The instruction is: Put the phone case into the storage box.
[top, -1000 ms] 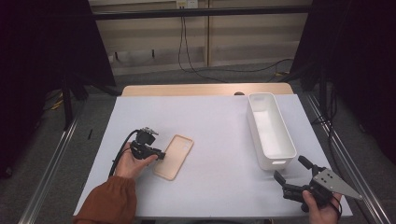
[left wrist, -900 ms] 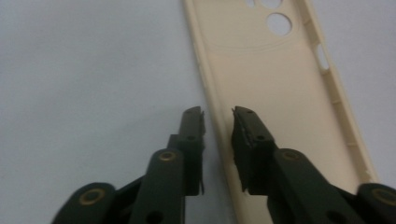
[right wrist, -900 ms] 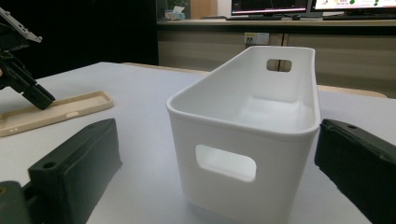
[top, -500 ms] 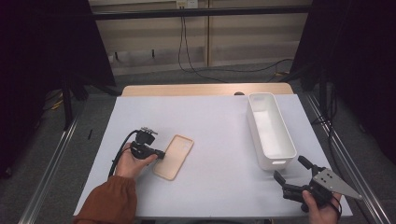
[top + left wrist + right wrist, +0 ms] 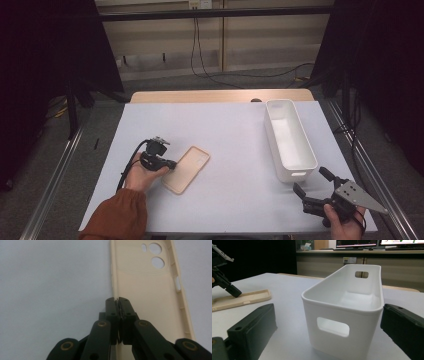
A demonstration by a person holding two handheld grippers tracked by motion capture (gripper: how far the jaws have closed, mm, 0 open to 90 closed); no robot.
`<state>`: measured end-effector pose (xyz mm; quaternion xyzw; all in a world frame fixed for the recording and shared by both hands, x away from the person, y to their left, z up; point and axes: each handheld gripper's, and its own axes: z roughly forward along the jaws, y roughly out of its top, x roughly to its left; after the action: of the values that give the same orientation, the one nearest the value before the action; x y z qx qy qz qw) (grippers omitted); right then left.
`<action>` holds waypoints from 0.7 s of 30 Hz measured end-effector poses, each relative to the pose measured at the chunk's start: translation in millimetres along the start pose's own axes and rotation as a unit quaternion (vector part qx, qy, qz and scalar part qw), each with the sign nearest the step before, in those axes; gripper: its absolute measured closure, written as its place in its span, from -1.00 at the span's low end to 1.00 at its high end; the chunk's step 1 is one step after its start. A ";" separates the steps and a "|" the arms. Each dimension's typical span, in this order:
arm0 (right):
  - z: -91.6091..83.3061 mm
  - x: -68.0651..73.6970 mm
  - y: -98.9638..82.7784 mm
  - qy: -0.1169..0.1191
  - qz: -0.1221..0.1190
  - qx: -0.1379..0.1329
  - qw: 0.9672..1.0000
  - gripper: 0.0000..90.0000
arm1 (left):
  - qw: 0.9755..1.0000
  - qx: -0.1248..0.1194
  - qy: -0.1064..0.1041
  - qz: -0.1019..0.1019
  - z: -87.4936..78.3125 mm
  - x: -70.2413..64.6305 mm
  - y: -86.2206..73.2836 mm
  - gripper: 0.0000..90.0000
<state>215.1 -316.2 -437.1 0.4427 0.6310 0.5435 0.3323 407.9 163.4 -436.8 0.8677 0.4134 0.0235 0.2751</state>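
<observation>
A beige phone case (image 5: 189, 168) lies hollow side up on the white table, left of centre. My left gripper (image 5: 172, 164) reaches it from the left. In the left gripper view the jaws (image 5: 118, 300) have just been closing and now pinch the long side rim of the case (image 5: 150, 295). My right gripper (image 5: 311, 182) rests near the table's front right corner with its jaws wide open and nothing between them. In the right gripper view (image 5: 327, 315) it faces the short end of a white bin (image 5: 342, 315). The case (image 5: 239, 300) and the left gripper (image 5: 233, 291) show far left.
The white rectangular bin (image 5: 272, 137) with handle cut-outs stands lengthwise at the right of the table (image 5: 240, 130). A wooden strip (image 5: 210, 96) runs along the table's far edge. Metal rails flank both sides, with dark curtains beyond.
</observation>
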 end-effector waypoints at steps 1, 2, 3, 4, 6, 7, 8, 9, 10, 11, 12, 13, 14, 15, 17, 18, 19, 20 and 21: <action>-0.1 -0.1 0.0 0.000 0.000 0.000 1.000 -1.00 | 1.000 -0.001 0.000 0.000 -0.1 0.1 -0.2 0.95; -0.1 -0.3 0.0 0.000 0.000 0.000 1.000 -1.00 | 1.000 -0.004 0.000 -0.002 -0.1 0.5 -0.5 0.95; -0.2 -0.3 -0.1 0.000 0.000 0.000 1.000 -1.00 | 1.000 -0.004 -0.001 -0.002 0.0 0.9 -0.6 0.95; -0.3 -0.6 -0.1 0.000 -0.001 0.000 1.000 -1.00 | 1.000 -0.005 -0.002 -0.004 -0.2 1.4 -0.5 0.95; -0.4 -0.6 -0.1 0.000 -0.001 0.000 1.000 -1.00 | 1.000 -0.005 -0.002 -0.007 -0.6 1.8 -0.9 0.95; -0.5 -0.6 -0.1 0.000 -0.002 0.000 1.000 -1.00 | 1.000 -0.007 -0.003 -0.009 -0.9 2.0 -1.0 0.95; -0.5 -0.7 -0.1 0.000 -0.002 0.000 1.000 -1.00 | 1.000 -0.009 -0.001 -0.010 -1.0 1.8 -1.1 0.95; -0.5 -0.7 -0.2 0.000 -0.001 0.000 1.000 -1.00 | 1.000 -0.010 -0.001 -0.010 -1.2 2.0 -1.1 0.95; -0.6 -0.7 -0.2 0.000 -0.001 0.000 1.000 -1.00 | 1.000 -0.012 0.002 -0.008 -1.9 2.2 -1.1 0.95; -0.6 -0.6 -0.2 -0.001 -0.001 0.000 1.000 -1.00 | 1.000 -0.011 0.001 -0.008 -2.3 2.3 -1.0 0.95; -0.5 -0.7 -0.1 -0.001 -0.002 -0.001 1.000 -1.00 | 1.000 -0.016 0.002 -0.014 -2.6 1.7 -1.4 0.95; -0.5 -0.7 -0.2 -0.001 -0.002 0.000 1.000 -1.00 | 1.000 -0.020 0.002 -0.015 -3.3 1.6 -1.5 0.95; -0.5 -0.6 -0.2 -0.001 -0.001 0.000 1.000 -1.00 | 1.000 -0.022 0.001 -0.012 -4.4 1.9 -1.4 0.95; -0.5 -0.6 -0.2 -0.001 -0.001 0.000 1.000 -1.00 | 1.000 -0.028 0.003 -0.011 -5.8 1.5 -1.7 0.95; -0.5 -0.6 -0.2 -0.001 -0.001 0.000 1.000 -1.00 | 0.999 -0.036 0.001 -0.008 -8.2 0.5 -1.8 0.95; -0.5 -0.5 -0.2 -0.001 -0.001 0.000 1.000 -1.00 | 0.999 -0.042 0.005 -0.007 -9.1 -0.6 -2.2 0.95; -0.5 -0.5 -0.2 -0.001 0.000 0.000 1.000 -1.00 | 0.999 -0.047 0.006 -0.005 -9.9 -1.3 -2.2 0.95; -0.5 -0.5 -0.2 -0.001 0.000 0.000 1.000 -1.00 | 0.999 -0.053 0.008 -0.003 -10.4 -2.0 -2.4 0.95; -0.4 -0.5 -0.2 -0.001 -0.001 0.000 1.000 -1.00 | 0.998 -0.058 0.005 -0.001 -11.3 -2.5 -2.5 0.95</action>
<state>214.8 -316.8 -437.3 0.4425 0.6310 0.5428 0.3337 401.4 168.1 -428.0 0.8499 0.4132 0.0515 0.3230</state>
